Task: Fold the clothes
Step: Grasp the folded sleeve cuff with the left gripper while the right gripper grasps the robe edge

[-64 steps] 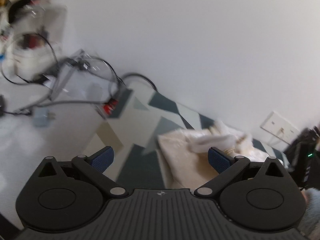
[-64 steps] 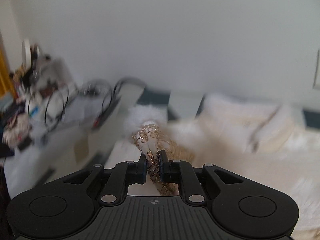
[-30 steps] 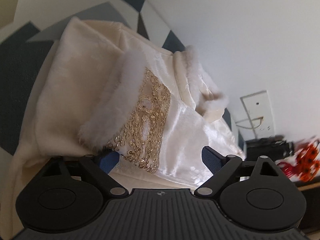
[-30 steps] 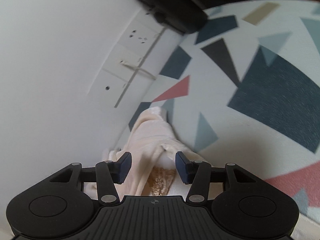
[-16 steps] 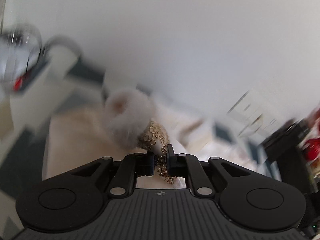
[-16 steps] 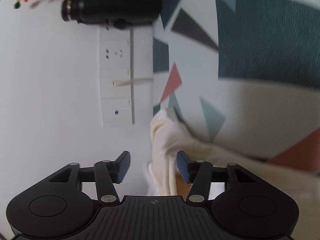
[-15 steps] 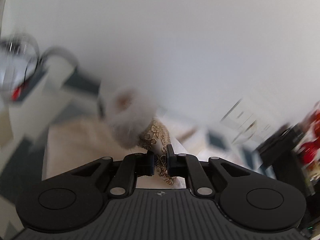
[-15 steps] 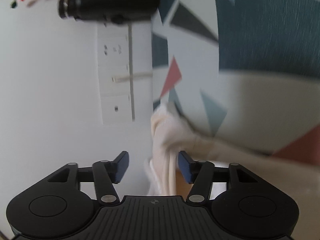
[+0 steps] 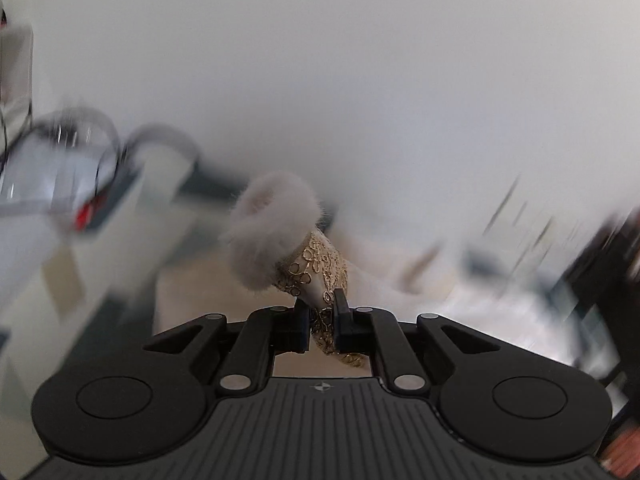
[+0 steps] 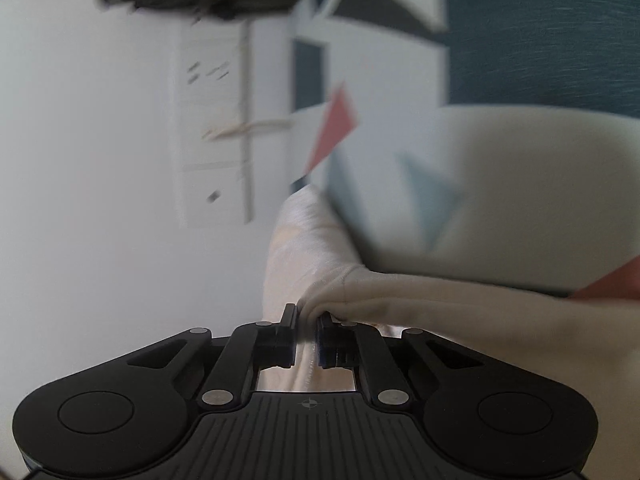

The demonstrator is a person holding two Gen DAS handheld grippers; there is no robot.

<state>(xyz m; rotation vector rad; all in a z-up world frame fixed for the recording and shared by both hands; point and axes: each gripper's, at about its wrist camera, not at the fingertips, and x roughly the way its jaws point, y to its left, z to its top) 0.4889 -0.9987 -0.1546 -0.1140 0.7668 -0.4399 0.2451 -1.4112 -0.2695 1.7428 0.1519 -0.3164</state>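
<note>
grippers both pinch cloth: left gripper [image 9: 321,322] the fur-trimmed cuff [image 9: 276,236], right gripper [image 10: 306,332] the cream garment [image 10: 316,240] edge; mid-fold, next likely carrying both across together.

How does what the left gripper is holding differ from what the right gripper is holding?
The left gripper pinches a sleeve cuff with gold lace and grey-white fur trim; the right gripper pinches plain cream fabric with no trim. The cuff stands up as a rounded tube; the plain fabric is a creased fold trailing off to the right. Both grippers are shut on cloth.
</note>
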